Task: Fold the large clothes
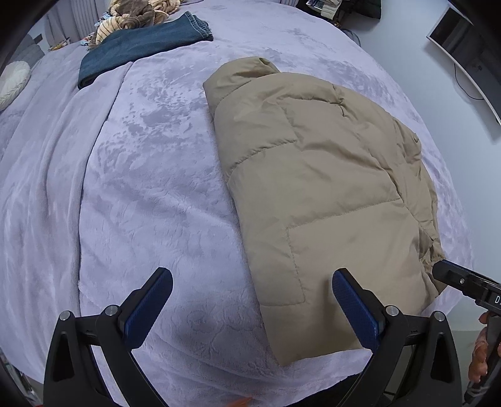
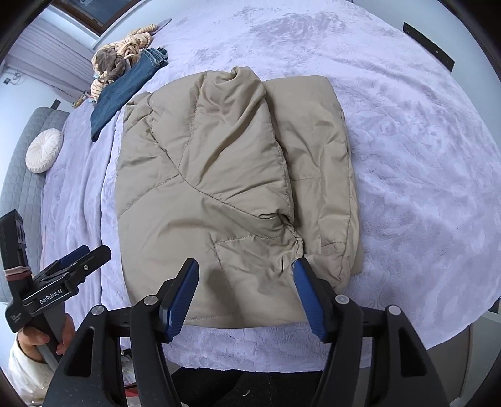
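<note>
A tan quilted puffer jacket [image 2: 225, 188] lies folded on the lilac plush blanket [image 2: 422, 162], one side and its sleeve laid over the body. My right gripper [image 2: 245, 266] hangs open above the jacket's near hem, nothing between its blue pads. In the left wrist view the jacket [image 1: 319, 175] fills the right half. My left gripper [image 1: 252, 275] is open over the jacket's near left corner, with its right finger over the fabric and its left finger over the blanket. The left gripper [image 2: 86, 250] also shows at the lower left of the right wrist view, held by a hand.
Folded blue jeans [image 1: 141, 47] and a striped brown bundle of fabric [image 1: 131, 15] lie at the far side of the bed. A round white cushion [image 2: 43, 150] rests against a grey padded headboard [image 2: 18, 194]. A monitor [image 1: 466, 53] stands by the wall at right.
</note>
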`<state>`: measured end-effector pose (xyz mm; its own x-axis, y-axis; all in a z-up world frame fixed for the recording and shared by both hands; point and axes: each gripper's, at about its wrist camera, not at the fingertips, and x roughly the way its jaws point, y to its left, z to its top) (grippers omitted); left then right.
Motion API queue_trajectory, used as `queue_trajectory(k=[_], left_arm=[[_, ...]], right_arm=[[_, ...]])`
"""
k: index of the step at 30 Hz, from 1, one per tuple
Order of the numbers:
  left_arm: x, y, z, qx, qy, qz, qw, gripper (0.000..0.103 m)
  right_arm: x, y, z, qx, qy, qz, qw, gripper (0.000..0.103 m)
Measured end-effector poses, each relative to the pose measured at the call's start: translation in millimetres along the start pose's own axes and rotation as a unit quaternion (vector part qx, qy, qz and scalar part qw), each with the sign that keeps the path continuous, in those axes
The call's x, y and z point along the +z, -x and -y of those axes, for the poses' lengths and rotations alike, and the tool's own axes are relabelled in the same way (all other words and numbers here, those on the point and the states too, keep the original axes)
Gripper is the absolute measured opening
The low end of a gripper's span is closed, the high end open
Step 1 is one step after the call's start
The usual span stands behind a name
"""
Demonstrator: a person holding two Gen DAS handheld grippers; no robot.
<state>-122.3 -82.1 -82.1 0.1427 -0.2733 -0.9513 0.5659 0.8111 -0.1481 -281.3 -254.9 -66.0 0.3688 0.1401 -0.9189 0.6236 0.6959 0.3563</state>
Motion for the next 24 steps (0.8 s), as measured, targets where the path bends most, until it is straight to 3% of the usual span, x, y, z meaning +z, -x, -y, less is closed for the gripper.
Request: queue_trajectory(k=[18,24], left_arm=[[44.9,-23.9,18.1,0.018,0.063,-0.014,0.9978,0.102],[46.7,-38.5,28.3,0.004,0.074,-0.026,0.9969,0.102]], right_arm=[[86.7,-13.2,37.3,0.026,0.042,-0.04,0.998,0.074],[103.9,-25.9,56.0,0.034,0.043,-0.053,0.997,0.079]])
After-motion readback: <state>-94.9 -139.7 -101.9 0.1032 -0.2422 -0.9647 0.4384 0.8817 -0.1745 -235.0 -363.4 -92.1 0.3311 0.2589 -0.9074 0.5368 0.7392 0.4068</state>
